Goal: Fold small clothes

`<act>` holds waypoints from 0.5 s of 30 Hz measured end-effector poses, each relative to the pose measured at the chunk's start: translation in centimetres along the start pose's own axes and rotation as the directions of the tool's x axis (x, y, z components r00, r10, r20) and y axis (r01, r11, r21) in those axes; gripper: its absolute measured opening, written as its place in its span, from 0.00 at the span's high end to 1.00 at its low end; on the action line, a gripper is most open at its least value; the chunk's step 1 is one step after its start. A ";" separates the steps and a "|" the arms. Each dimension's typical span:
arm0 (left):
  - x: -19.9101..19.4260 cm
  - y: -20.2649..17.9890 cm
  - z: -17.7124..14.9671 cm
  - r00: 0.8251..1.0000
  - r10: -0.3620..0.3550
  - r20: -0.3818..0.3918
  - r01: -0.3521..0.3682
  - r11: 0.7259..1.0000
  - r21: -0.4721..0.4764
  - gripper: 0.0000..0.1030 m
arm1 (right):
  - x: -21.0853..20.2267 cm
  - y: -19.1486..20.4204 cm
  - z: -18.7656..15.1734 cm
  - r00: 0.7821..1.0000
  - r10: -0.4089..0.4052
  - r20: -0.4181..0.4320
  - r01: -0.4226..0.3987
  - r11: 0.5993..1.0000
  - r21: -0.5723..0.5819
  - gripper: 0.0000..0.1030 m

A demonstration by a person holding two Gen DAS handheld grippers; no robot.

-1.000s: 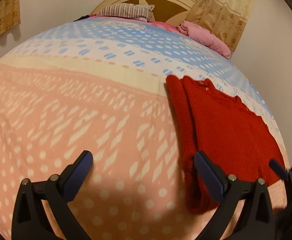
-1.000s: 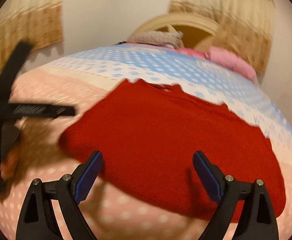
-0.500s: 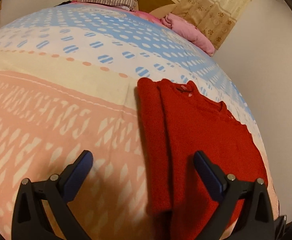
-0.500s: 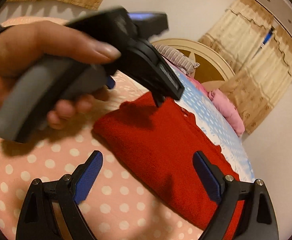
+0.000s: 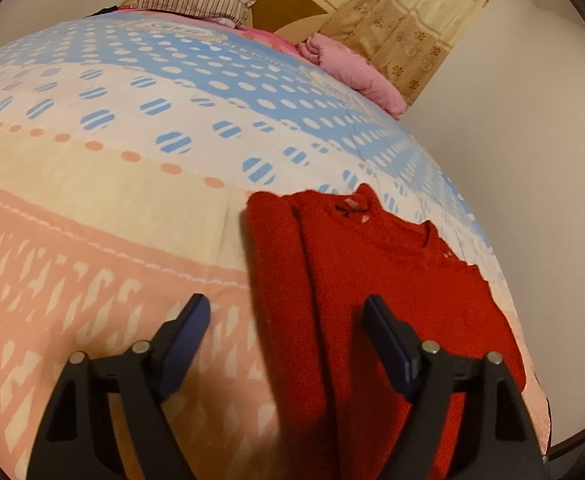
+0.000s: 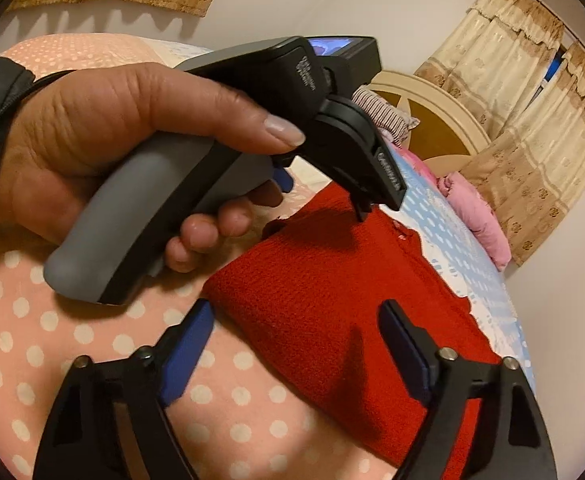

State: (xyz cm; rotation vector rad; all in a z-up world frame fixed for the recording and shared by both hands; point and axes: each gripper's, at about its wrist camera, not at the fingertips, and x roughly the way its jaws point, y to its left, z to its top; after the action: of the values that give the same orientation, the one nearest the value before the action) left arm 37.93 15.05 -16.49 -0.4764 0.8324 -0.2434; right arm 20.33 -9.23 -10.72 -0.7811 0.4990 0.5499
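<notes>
A fuzzy red knitted sweater (image 5: 392,280), partly folded with 1 side turned in lengthwise, lies flat on the bed (image 5: 112,200), on the pink, cream and blue dotted cover near the bed's right edge, its neckline toward the headboard.

In the left wrist view the left tongs (image 5: 286,320) hang over the sweater's near left part. Their jaws have just been closing yet stand apart: the left blue pad is over the pink cover, the right pad over the red knit, and the folded left edge lies below the gap, not pinched.

In the right wrist view the right tongs (image 6: 296,328) are likewise parted, jaws having just been closing, straddling the sweater's near corner without pressing it. Above them a hand (image 6: 104,148) with a dark sleeve grips the grey handle of the other tool.

A striped pillow (image 5: 196,0) and a pink bundle (image 5: 352,72) sit at the head of the bed, beside beige patterned curtains (image 5: 412,20).
</notes>
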 end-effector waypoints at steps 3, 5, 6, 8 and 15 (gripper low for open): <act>0.1 0.1 0.2 1.000 -0.022 0.002 0.022 1.000 -0.004 0.32 | -0.1 0.4 0.0 1.000 0.014 0.002 -0.014 1.000 -0.012 0.34; 0.3 0.2 0.4 1.000 -0.024 0.002 0.024 1.000 -0.015 0.38 | -0.1 0.7 0.0 1.000 0.024 0.002 -0.024 0.999 -0.023 0.42; 0.4 0.4 0.4 1.000 -0.028 0.005 0.028 0.999 -0.020 0.44 | 0.0 0.8 0.0 1.000 0.030 0.001 -0.029 0.999 -0.026 0.47; 0.9 0.5 0.4 0.998 -0.056 -0.023 0.055 0.998 -0.033 0.67 | 0.0 0.8 -0.1 0.999 0.044 -0.006 -0.044 0.999 -0.022 0.55; 0.8 -0.3 0.2 0.999 -0.052 -0.016 0.052 0.999 0.006 0.86 | 0.4 0.7 0.0 0.998 0.065 -0.017 -0.066 0.998 -0.023 0.75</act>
State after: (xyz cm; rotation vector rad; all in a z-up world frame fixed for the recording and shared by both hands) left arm 38.57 14.54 -16.71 -0.4912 0.8354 -0.2979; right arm 20.13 -8.69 -11.31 -0.7943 0.5358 0.6112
